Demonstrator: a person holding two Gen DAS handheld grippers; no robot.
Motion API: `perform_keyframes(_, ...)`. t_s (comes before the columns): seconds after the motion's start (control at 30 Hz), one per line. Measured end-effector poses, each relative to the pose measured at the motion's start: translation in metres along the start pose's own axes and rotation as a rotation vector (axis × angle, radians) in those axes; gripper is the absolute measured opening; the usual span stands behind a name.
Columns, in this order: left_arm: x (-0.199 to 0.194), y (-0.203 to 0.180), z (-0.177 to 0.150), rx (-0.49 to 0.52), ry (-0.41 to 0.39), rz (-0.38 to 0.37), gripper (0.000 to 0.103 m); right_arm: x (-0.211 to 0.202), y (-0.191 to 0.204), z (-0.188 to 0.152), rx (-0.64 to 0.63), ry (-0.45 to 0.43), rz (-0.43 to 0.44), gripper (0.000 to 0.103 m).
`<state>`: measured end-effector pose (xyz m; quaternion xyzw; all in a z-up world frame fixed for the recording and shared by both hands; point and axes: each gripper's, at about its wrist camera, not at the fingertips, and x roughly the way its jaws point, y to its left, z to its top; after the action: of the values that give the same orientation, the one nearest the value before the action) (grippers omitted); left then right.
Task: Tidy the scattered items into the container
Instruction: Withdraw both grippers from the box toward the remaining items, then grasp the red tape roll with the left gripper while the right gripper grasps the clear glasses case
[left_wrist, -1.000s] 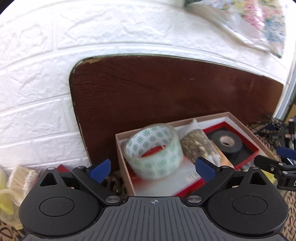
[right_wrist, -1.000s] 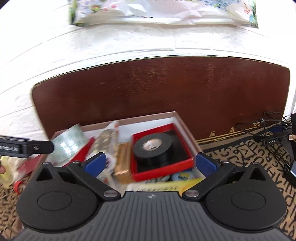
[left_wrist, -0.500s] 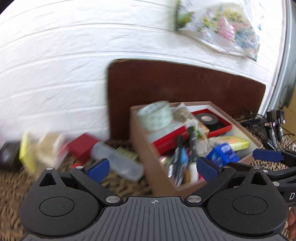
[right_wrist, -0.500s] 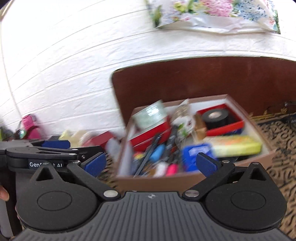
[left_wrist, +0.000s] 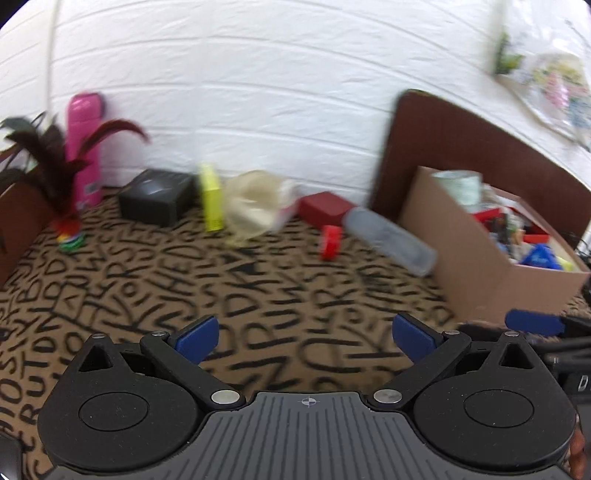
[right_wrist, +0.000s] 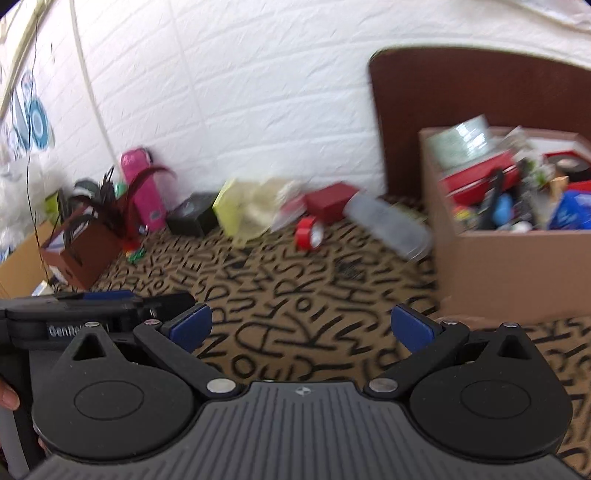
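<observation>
Swung away from the cardboard box (left_wrist: 476, 254), both my grippers (left_wrist: 306, 334) (right_wrist: 301, 328) now hover wide open and empty over the lettered cloth (left_wrist: 258, 295).

We are holding the left gripper (left_wrist: 306, 334) with jaws spread wide, nothing between its blue pads (left_wrist: 197, 338). We are holding the right gripper (right_wrist: 300, 328) equally wide and empty, level beside the left.

box contents (right_wrist: 517, 206): motion-blurred, most items unreadable
clear bag (left_wrist: 255, 206): smeared, contents unclear
box (left_wrist: 480, 258): right end cut by frame edge
right gripper (left_wrist: 535, 322): one blue pad visible in left view, rest cropped
</observation>
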<state>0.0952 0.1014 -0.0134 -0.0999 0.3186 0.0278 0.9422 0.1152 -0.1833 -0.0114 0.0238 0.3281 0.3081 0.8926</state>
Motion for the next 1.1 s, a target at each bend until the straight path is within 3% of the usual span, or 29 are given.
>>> perform_keyframes(0.23, 0.033, 0.040, 0.026, -0.055, -0.023, 0.052, 0.103, 0.034, 0.016, 0.006, -0.055, 0.010, -0.031, 0.103)
perform_keyframes(0.37, 0.057, 0.045, 0.035, -0.060, -0.016, 0.038, 0.103, 0.055, 0.011, 0.013, -0.077, -0.013, -0.107, 0.103)
perform_keyframes(0.57, 0.103, 0.030, 0.045, -0.014, 0.023, -0.026, 0.099, 0.097, -0.008, 0.030, -0.144, -0.008, -0.194, 0.103)
perform_keyframes(0.87, 0.157, -0.010, 0.077, 0.129, 0.023, -0.127, 0.092, 0.167, -0.010, 0.041, -0.483, -0.027, -0.397, 0.102)
perform_keyframes(0.97, 0.180, -0.017, 0.083, 0.154, 0.038, -0.140, 0.087, 0.191, -0.022, 0.047, -0.504, -0.008, -0.436, 0.100)
perform_keyframes(1.1, 0.216, -0.022, 0.082, 0.161, 0.100, -0.165, 0.075, 0.210, -0.035, 0.051, -0.473, 0.001, -0.411, 0.100)
